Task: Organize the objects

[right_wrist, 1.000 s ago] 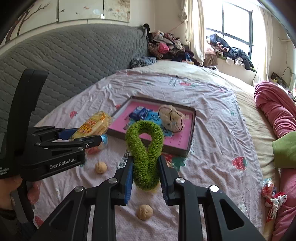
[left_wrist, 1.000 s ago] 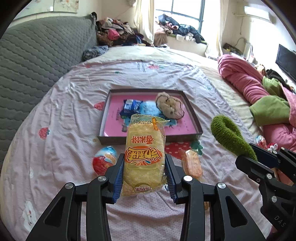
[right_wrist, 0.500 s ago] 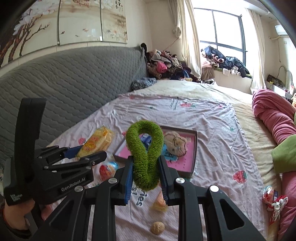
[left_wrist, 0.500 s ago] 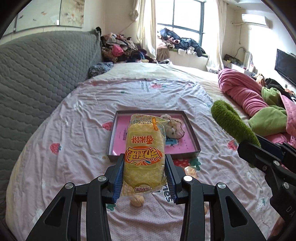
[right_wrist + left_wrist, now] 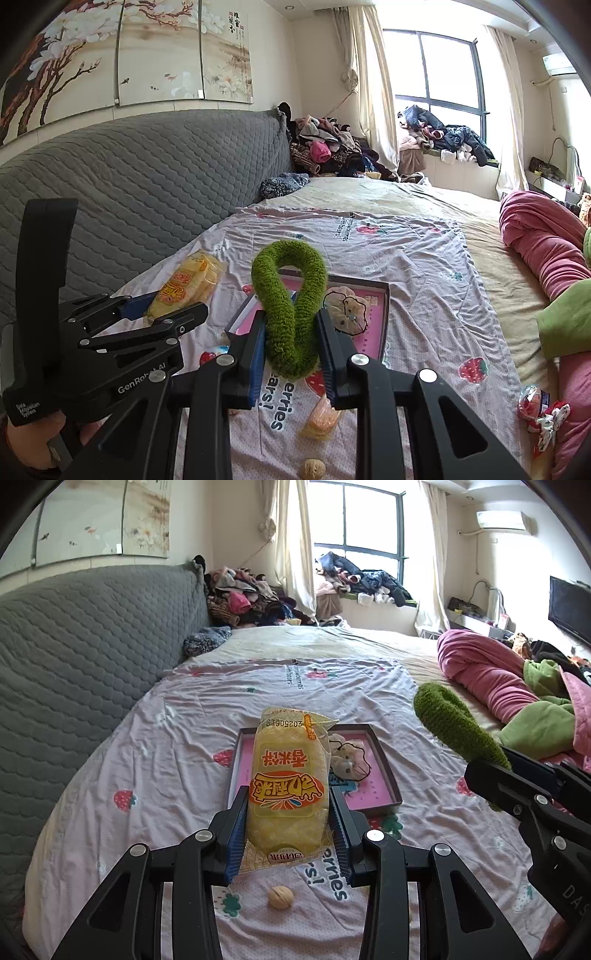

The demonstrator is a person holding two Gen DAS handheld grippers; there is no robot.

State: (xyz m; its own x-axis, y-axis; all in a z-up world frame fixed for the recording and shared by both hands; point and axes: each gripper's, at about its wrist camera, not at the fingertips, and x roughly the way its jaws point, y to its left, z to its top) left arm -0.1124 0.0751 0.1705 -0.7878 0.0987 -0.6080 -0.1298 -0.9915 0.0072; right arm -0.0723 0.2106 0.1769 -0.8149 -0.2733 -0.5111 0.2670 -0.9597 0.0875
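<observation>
The left gripper [image 5: 288, 834] is clamped on a yellow plastic-wrapped snack cake packet with an orange label [image 5: 287, 779], its blue-padded fingers [image 5: 236, 840] pressed against both long sides of the packet, which stands up off the bed. The right gripper [image 5: 291, 354] is pinching a fuzzy green looped scrunchie [image 5: 290, 295] at its lower end, the loop rising upright above the jaws.

From the left wrist view, a shallow dark-framed tray with a pink floor [image 5: 384, 764] lies on the pale pink strawberry-print bedsheet [image 5: 166, 760] at 12 o'clock beyond the packet. A cream plush toy with dark stitching [image 5: 349, 758] rests inside the tray, toward its right half. A small tan walnut [image 5: 280, 898] sits on the sheet at 6 o'clock, below the left gripper. The right gripper and scrunchie appear at 3 o'clock.

From the right wrist view, a small orange translucent packet [image 5: 320, 415] lies on the sheet under the right gripper, with the walnut nearer still at 6 o'clock. A grey quilted headboard [image 5: 129, 192] stands at 10 o'clock; a rolled pink quilt [image 5: 543, 243] lies at 3 o'clock.
</observation>
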